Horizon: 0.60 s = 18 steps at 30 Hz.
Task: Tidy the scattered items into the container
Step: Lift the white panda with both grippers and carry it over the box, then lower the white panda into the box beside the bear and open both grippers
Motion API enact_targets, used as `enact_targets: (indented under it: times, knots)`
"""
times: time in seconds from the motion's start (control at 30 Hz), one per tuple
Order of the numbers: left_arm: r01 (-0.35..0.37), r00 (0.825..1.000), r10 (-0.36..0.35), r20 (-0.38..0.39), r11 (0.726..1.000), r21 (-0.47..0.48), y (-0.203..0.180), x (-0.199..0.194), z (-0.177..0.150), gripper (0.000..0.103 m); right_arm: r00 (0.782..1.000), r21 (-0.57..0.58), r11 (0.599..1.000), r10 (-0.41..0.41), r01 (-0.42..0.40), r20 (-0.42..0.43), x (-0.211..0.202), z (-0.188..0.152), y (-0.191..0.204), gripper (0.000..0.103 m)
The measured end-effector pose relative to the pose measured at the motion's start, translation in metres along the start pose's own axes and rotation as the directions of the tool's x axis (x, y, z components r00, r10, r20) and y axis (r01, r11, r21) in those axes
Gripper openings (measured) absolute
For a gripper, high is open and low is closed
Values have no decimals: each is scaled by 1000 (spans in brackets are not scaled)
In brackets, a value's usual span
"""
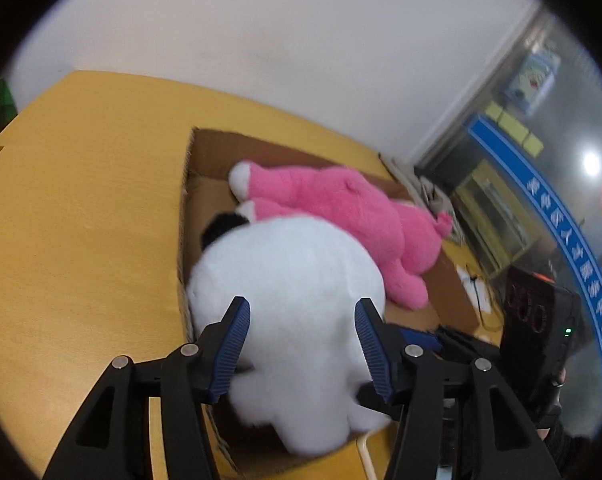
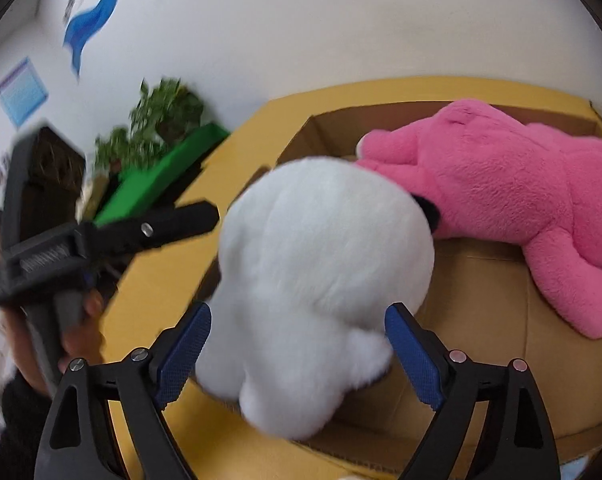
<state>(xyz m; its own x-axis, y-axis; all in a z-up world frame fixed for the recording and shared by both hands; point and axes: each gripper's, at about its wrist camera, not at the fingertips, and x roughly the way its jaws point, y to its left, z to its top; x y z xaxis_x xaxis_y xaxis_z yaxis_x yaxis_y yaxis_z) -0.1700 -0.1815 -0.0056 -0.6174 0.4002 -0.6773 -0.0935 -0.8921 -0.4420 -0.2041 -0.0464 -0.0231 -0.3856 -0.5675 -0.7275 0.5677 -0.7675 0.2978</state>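
2 spread grippers, left gripper (image 1: 301, 344) and right gripper (image 2: 297, 354), are placed around the white plush (image 1: 297, 320) over the cardboard box (image 1: 205, 148); withdrawal is judged next.

This looks like an office or public service centre rather than a home. Ahead of both tools runs a plain white wall (image 1: 261, 40) carrying blue graphics (image 2: 97, 16) and a framed notice (image 2: 22, 92). Off to the right of the left tool stands a glass partition (image 1: 561, 184) crossed by a blue band with white Chinese lettering (image 1: 557, 216). A potted plant (image 2: 161, 112) sits to the left of the right tool, beyond a yellow wood-grain table (image 1: 81, 200).
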Motion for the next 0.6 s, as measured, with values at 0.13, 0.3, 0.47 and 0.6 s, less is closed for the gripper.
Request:
enact_targets:
  times: [0.13,0.3,0.47,0.6]
  knots:
    - [-142,983,145,-109,989,37,3,31,-14,59,995,62,998,-10,16,-97,37,-16,1,85]
    - [-174,984,173,-44,984,-24,7,9,-18,56,1000,51,999,-9,10,-22,-15,-31,-7,93]
    - [-179,982,182,-47,982,54,-32,-3,-34,57,990,88,994,-68,57,125,-101,-18,-66,103]
    - [-215,972,223,-81,972,91,-48,19,-48,57,986,286,948,-159,138,51,-108,-14,-141,103]
